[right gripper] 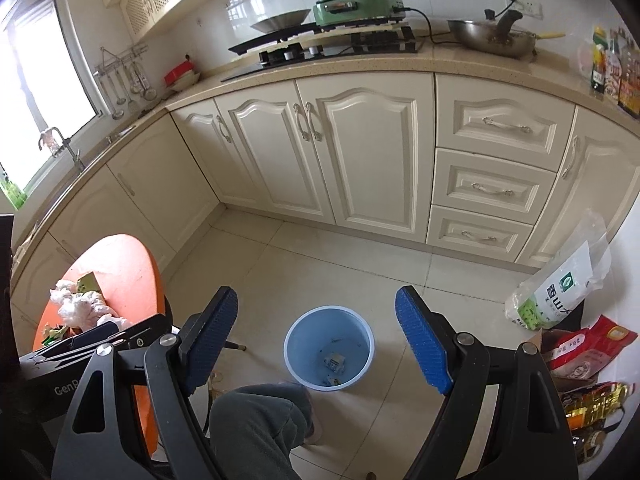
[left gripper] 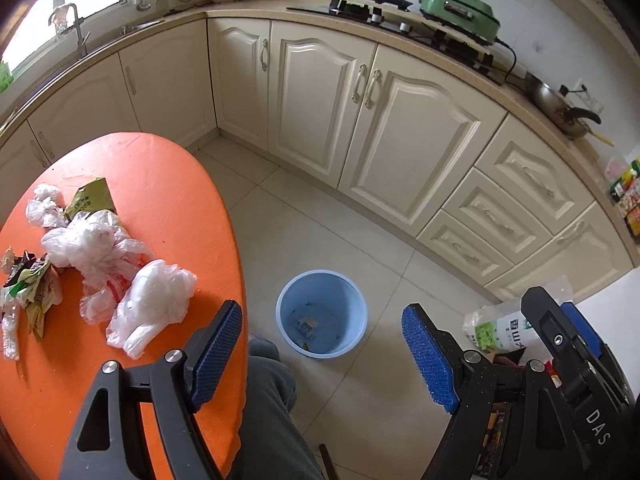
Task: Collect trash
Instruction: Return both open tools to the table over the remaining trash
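Nearest my left camera, the left gripper [left gripper: 322,344] has its two blue, waffle-textured pads spread wide with nothing between them. On my right camera the right gripper [right gripper: 316,340] is likewise released and empty, its two pads framing the bin at 12 o'clock.

Between both sets of fingers stands one round light-blue plastic bin [left gripper: 322,314], upright on the pale tiled floor [left gripper: 360,240]. Inside it I count about three small scraps of trash [right gripper: 334,362] lying on the bottom; what they are I cannot tell.

At 9 o'clock in the left view is one round orange table [left gripper: 160,200]. On it the remaining trash lies in a loose cluster: roughly three crumpled clear plastic bags [left gripper: 120,264], one green-and-yellow foil wrapper [left gripper: 90,198] at the far side, and a heap of torn wrappers [left gripper: 28,288] at the left edge.

At 6 o'clock a person's knee in grey-green fabric [right gripper: 256,420] shows. At 3 o'clock in the right view, one white-and-green sack [right gripper: 560,292] leans upright near the cream cabinets [right gripper: 360,152], with a red packet [right gripper: 588,348] just beside it.
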Motion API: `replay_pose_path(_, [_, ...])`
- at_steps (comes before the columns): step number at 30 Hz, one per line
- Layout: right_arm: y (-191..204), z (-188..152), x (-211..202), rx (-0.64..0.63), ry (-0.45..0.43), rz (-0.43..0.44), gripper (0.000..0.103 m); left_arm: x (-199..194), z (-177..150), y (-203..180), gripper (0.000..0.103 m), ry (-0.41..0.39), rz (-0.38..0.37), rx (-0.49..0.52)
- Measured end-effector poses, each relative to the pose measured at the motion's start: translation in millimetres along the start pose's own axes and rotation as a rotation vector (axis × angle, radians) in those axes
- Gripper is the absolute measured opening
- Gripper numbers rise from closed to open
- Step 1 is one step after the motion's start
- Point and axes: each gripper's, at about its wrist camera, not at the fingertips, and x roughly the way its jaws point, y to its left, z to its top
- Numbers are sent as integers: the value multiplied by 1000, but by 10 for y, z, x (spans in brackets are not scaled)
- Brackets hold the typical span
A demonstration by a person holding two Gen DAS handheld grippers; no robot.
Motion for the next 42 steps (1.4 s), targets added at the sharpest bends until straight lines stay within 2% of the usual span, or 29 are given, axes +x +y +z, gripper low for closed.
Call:
replay_pose_path(11, [523, -236, -615, -81, -77, 62, 83, -1037, -630, 486, 78, -113, 21, -56])
replay_pose_path(20, [1161, -465, -694, -168, -54, 132, 84, -1627, -1093, 1119, 78, -152, 81, -161])
replay_pose_path(24, [1491, -557, -672, -209, -38, 153, 89, -1816, -1242, 1454, 78, -161, 93, -220])
replay_pose_path(32, [2013, -749, -420, -267, 33, 132, 90, -1954, -1343, 2175, 78, -153, 135, -331])
replay_pose_path(42, [2336, -851, 263, -302, 183, 75, 90, -1710, -1224, 2783, 78, -76, 172, -437])
